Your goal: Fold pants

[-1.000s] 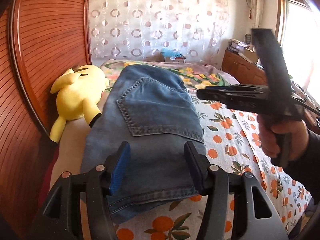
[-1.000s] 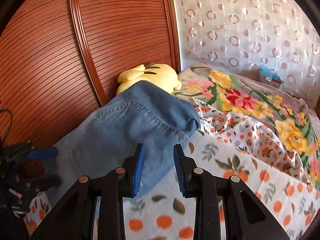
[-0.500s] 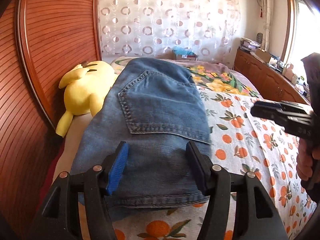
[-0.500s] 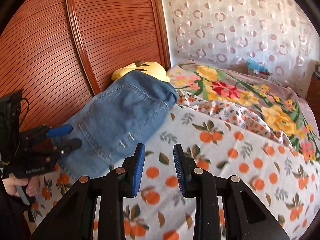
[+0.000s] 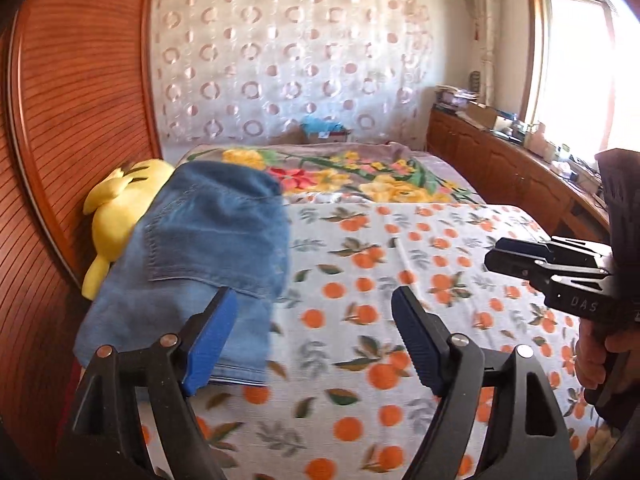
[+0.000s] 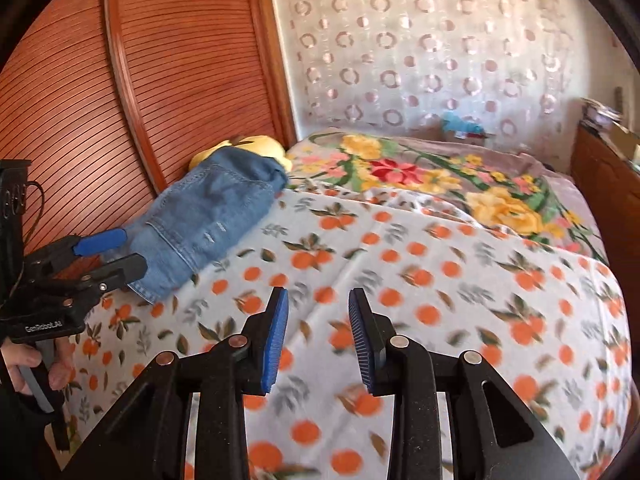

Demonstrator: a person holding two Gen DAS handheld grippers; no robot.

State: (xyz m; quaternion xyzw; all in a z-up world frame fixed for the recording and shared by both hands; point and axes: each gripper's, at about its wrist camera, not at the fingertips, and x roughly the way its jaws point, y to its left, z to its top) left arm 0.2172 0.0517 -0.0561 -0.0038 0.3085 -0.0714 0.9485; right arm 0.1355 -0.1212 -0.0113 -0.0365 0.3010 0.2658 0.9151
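Denim pants (image 5: 200, 248) lie folded on the bed (image 5: 400, 320) by the headboard, beside a yellow plush (image 5: 120, 208). Left gripper (image 5: 312, 336) jaws just opened wide, nothing between; right gripper (image 6: 318, 336) narrow, empty. Fold looks done (release step); next probably just backing away.

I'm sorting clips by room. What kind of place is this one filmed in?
Most likely a home bedroom: a bed with an orange-print sheet and floral blanket, a wooden headboard, and a yellow plush toy beside the folded jeans.
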